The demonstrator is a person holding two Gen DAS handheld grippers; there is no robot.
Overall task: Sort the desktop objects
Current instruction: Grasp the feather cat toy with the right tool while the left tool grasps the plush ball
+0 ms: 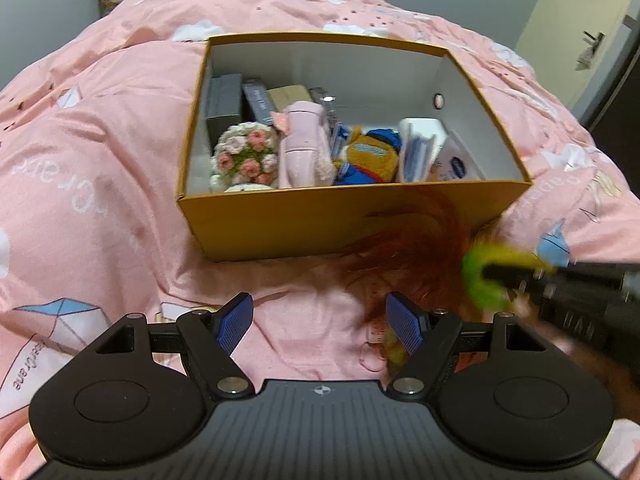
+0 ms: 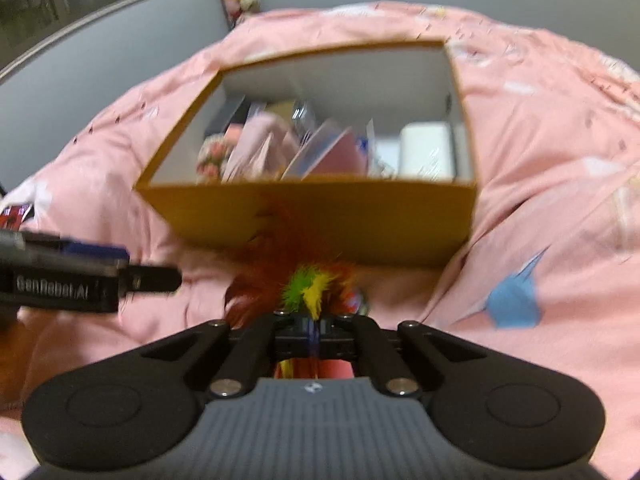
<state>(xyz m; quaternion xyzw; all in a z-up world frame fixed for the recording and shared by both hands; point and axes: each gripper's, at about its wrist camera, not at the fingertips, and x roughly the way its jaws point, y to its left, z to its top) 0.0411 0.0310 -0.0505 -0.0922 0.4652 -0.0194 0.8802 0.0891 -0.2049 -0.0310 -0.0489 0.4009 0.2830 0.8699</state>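
Right gripper (image 2: 314, 330) clamped tight on a tuft of red, green and yellow feathers (image 2: 298, 284) just before the open mustard cardboard box (image 1: 320, 220), left gripper (image 1: 320, 320) alongside, jaws wide, empty, pink quilt (image 1: 100, 200) beneath.

Open left tongs (image 1: 320, 322) before box (image 1: 352, 220)

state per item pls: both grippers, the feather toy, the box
left gripper: open, nothing between its pads
right gripper: shut on the feather toy
feather toy: clamped at its base, feathers fanned against the box front, outside the box
cardboard box: lidless, upright on the pink duvet, partly filled
crochet bouquet: inside the box, left end
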